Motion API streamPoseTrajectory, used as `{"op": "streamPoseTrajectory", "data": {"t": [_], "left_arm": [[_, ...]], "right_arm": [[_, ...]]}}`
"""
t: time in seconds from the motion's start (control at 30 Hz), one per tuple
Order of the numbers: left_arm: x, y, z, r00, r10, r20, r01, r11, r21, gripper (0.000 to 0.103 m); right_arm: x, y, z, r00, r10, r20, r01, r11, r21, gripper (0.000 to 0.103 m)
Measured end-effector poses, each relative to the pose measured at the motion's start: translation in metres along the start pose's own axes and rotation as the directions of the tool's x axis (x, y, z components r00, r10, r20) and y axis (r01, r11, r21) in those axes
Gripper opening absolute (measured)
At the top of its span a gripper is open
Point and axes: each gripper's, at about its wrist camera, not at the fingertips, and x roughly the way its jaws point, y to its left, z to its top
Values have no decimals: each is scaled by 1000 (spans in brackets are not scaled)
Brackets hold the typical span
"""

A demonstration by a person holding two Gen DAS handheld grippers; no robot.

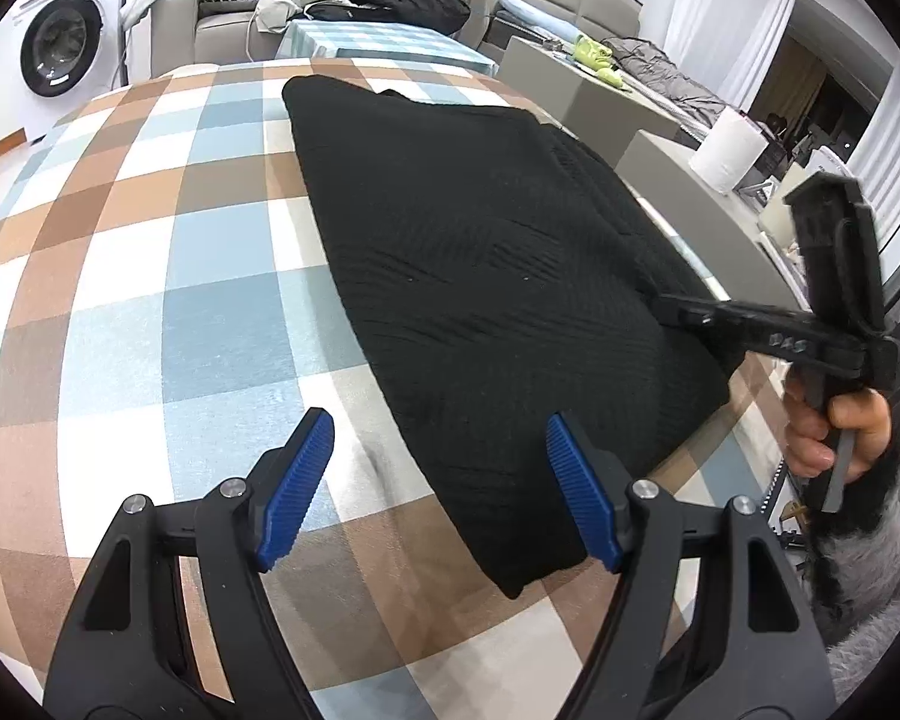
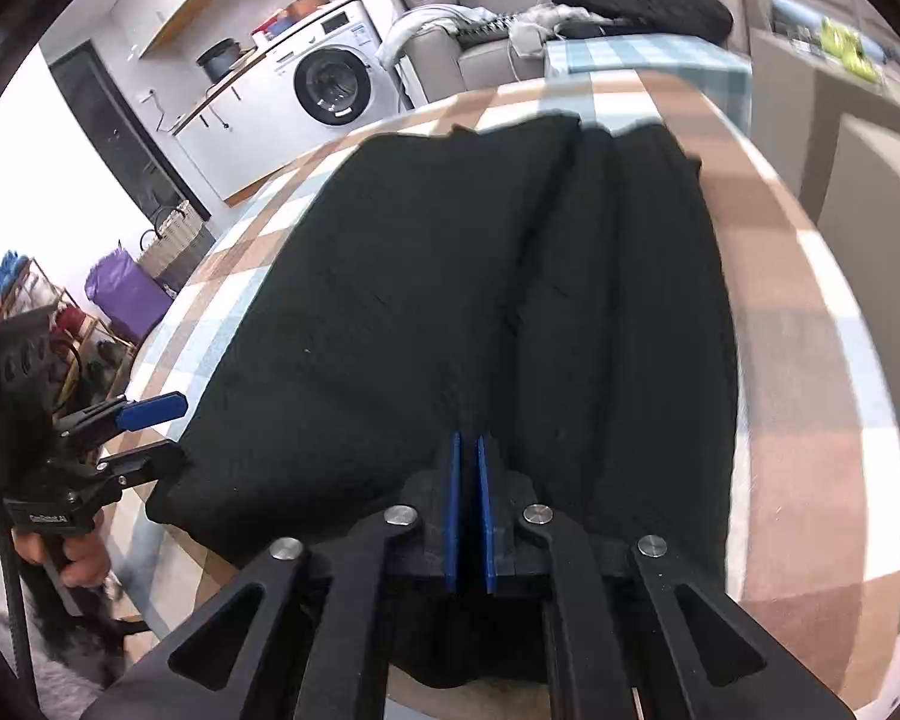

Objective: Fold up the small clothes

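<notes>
Black garment (image 1: 498,276) near table's (image 1: 120,300) right edge; left side bare.

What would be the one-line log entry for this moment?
left gripper: open, over near corner | right gripper: shut on black garment | surface: checked cloth

My left wrist view looks steeply down, close over the bench (image 1: 120,300); my right does likewise from the opposite side. Both share the black garment (image 1: 480,300) and washing machine (image 1: 60,42).
</notes>
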Motion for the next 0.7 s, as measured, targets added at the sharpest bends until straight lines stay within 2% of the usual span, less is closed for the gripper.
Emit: {"op": "streamPoseTrajectory", "data": {"t": [0.03,0.1,0.17,0.23,0.33,0.43,0.57,0.63,0.7], "left_arm": [[0,0,0,1000,3,0,-3,1000,-5,71],[2,0,-1,1000,-9,-6,9,1000,-7,70],[6,-5,-4,1000,-3,-30,4,1000,25,71],[8,-8,-7,999,10,-44,-8,999,47,71],[9,-6,-7,999,-6,-44,7,1000,24,71],[8,-5,-5,999,-6,-35,7,1000,10,71],[6,-4,-3,1000,0,-26,0,1000,9,71],[3,-3,-2,1000,-3,-14,3,1000,2,71],[0,-1,0,1000,-8,-3,8,1000,-9,71]], "right_arm": [[-3,-2,0,1000,13,7,-13,1000,14,12],[-9,-3,-1,999,40,8,-40,999,3,24],[-15,-4,-7,1000,12,11,-12,1000,-13,25],[-24,-11,-10,999,26,21,-26,1000,7,25],[-41,-17,-13,998,-9,64,5,998,56,37],[-42,-26,-11,997,14,69,-20,996,87,39],[-21,-29,-2,998,29,51,-33,996,79,39],[-9,-23,6,998,27,58,-30,998,51,34],[2,-15,12,998,-5,65,5,1000,3,4]]}}
